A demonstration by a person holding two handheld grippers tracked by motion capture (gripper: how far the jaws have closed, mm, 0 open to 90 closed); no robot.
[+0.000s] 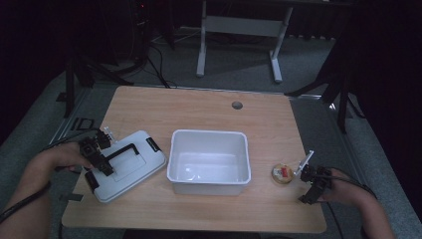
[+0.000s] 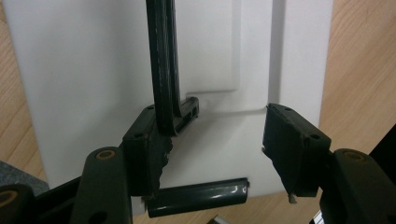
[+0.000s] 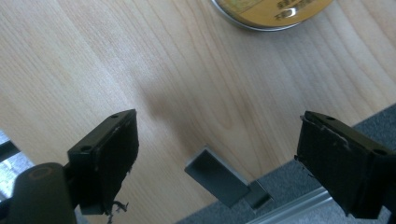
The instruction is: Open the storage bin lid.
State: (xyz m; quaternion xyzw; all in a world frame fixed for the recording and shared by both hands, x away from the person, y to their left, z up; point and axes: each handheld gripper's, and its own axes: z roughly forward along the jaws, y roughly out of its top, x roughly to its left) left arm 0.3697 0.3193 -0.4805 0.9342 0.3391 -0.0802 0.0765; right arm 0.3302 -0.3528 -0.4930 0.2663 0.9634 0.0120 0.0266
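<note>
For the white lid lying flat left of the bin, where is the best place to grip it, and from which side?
Probably the black handle on the white lid: it is a thin bar standing proud of the flat top. Come from above, one jaw either side, as the left gripper is placed.

Round tin point(image 3: 272, 14): cut off by the top edge in the right gripper view; lettering blurred, unreadable. White lid point(image 2: 93, 70): runs past the top edge in the left gripper view. Its black handle point(image 2: 163, 65): lower end hidden behind one jaw.
</note>
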